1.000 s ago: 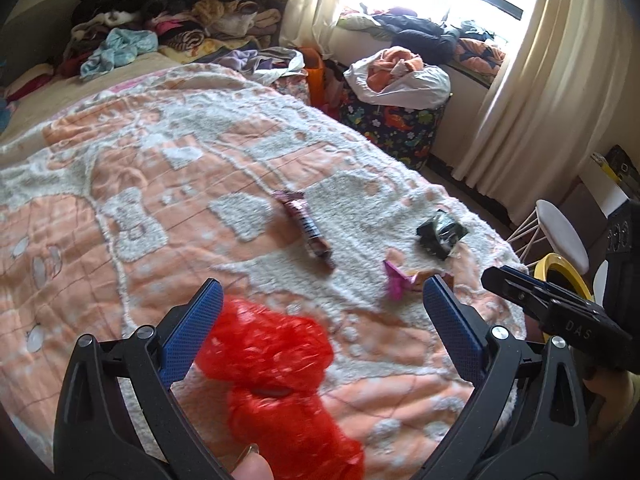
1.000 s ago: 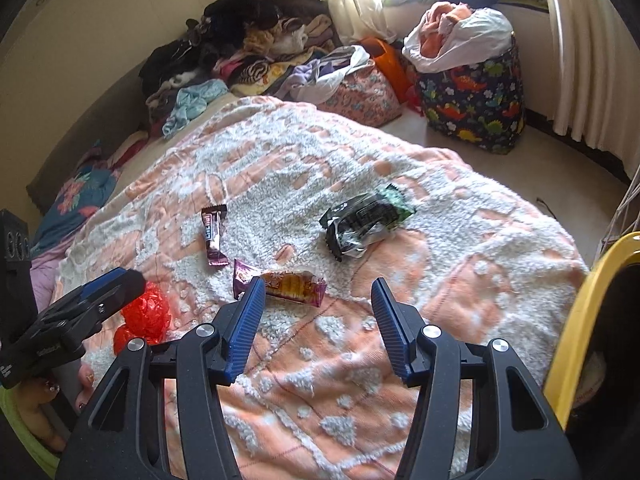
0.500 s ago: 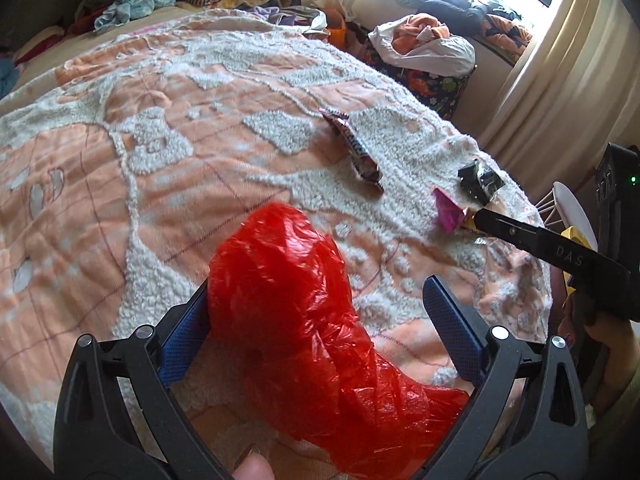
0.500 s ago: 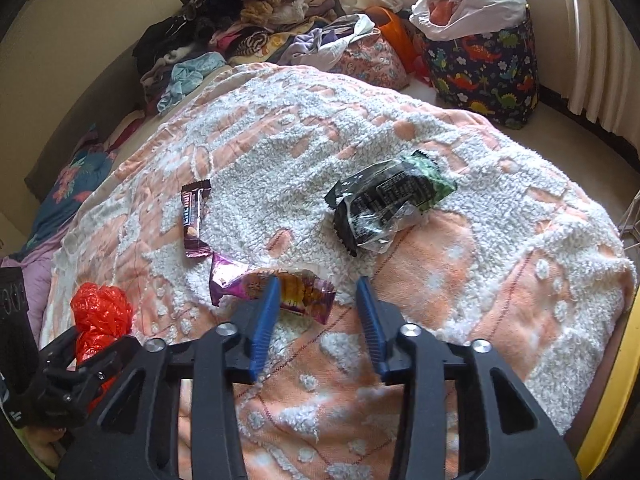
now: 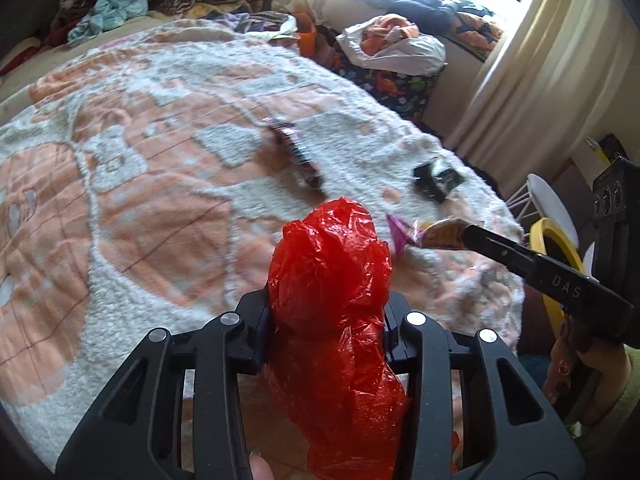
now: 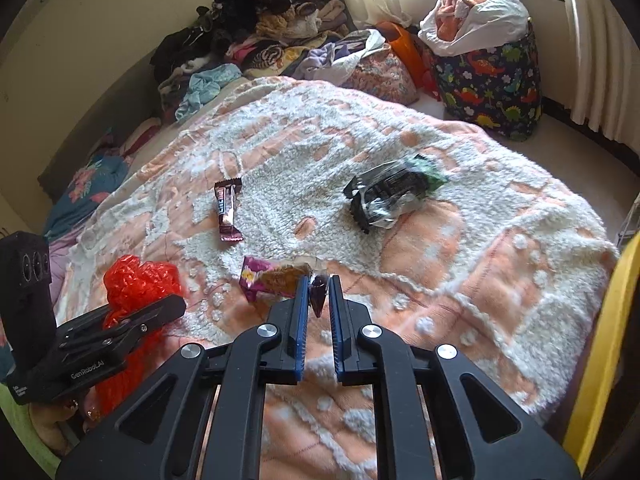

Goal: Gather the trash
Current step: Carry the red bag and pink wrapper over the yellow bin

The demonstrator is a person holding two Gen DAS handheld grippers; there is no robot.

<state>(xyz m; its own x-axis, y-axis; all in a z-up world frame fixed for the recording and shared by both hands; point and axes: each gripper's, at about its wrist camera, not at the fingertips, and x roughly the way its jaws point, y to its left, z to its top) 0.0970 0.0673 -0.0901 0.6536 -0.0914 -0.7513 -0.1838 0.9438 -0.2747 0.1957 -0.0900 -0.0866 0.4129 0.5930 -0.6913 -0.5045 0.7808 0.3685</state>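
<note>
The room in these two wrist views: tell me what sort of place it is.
Most likely a lived-in bedroom. A bed with a peach-and-white fleecy blanket fills both views, a pile of clothes lies heaped at its far side, and a dinosaur-print laundry bag stuffed with fabric stands by the curtained window.

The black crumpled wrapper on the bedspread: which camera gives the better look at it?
The right wrist view: the black wrapper lies sharp and unobstructed there, showing its clear crinkled film and green end. In the left wrist view it is only a small, blurred dark shape far off near the bed's edge, beyond the red bag.
</note>
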